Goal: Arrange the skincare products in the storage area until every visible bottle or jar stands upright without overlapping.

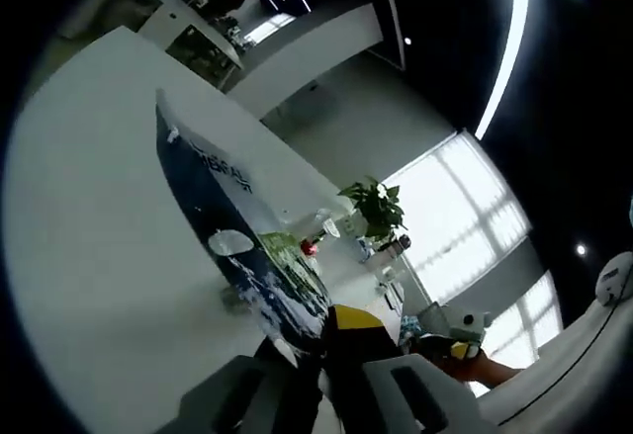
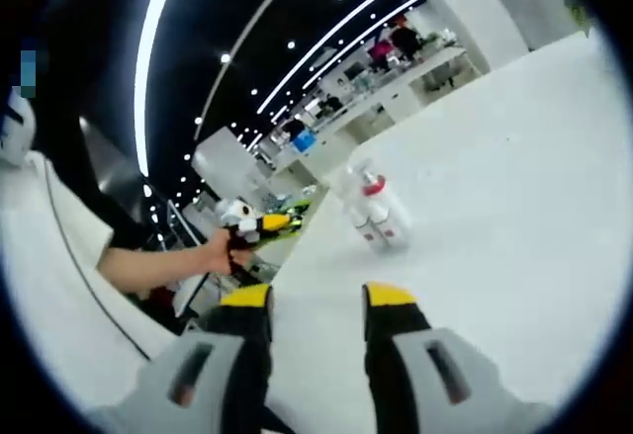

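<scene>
- In the right gripper view, the right gripper (image 2: pixel 318 301) stands over the white table (image 2: pixel 514 217), its yellow-tipped jaws parted with a clear gap and nothing between them.
- A small group of skincare bottles (image 2: pixel 372 213), pale with red caps or bands, stands on the table well beyond the jaws, a little right of the gap and apart from the tips.
- To the left in that view, a person's hand (image 2: pixel 220 251) grips the left gripper (image 2: pixel 252 221) past the table's edge.
- In the left gripper view, the left gripper's own jaws hold a flat dark blue packet (image 1: pixel 232 241) with white print, clamped at its near end.
- A potted plant (image 1: pixel 376 207) stands farther off on the table.
</scene>
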Demonstrator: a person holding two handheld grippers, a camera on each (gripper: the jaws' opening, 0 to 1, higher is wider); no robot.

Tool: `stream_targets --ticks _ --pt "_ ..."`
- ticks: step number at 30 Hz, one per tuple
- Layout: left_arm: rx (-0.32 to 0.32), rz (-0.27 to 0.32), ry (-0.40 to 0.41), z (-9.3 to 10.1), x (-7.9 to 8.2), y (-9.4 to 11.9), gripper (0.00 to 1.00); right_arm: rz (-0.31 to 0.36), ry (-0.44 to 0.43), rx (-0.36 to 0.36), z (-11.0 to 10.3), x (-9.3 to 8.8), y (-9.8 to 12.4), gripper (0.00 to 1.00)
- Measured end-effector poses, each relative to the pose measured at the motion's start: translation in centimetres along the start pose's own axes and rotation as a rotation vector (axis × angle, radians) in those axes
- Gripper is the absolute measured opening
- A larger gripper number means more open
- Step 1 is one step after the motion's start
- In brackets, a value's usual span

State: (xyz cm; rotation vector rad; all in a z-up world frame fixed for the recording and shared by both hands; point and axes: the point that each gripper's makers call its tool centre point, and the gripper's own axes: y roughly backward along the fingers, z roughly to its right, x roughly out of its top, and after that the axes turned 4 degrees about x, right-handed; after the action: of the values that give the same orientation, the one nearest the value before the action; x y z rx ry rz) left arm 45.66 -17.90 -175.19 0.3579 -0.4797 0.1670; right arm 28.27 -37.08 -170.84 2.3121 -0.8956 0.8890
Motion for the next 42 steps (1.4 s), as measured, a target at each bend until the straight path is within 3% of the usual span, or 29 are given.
stream_targets --ticks 7,19,30,42 --pt "0.015 -0.034 0.013 -2.1 -0.3 -1.1 0.0 0.002 -0.023 -0.031 0.6 -0.3 0.4 0.34" --pt "0.036 -0.132 0.049 -4.7 -2.4 -3.1 0.0 -0.006 -0.045 -0.065 1.3 -0.5 -0.1 0.34" --pt "0.078 -0.223 0.13 -7.7 -4.5 -4.5 0.0 -0.002 -0.08 -0.112 1.6 -1.4 -0.3 0.34" --pt "0.091 -0.274 0.168 -7.6 -6.0 -6.1 0.0 0.021 -0.085 -0.171 1.4 -2.2 0.1 0.33"
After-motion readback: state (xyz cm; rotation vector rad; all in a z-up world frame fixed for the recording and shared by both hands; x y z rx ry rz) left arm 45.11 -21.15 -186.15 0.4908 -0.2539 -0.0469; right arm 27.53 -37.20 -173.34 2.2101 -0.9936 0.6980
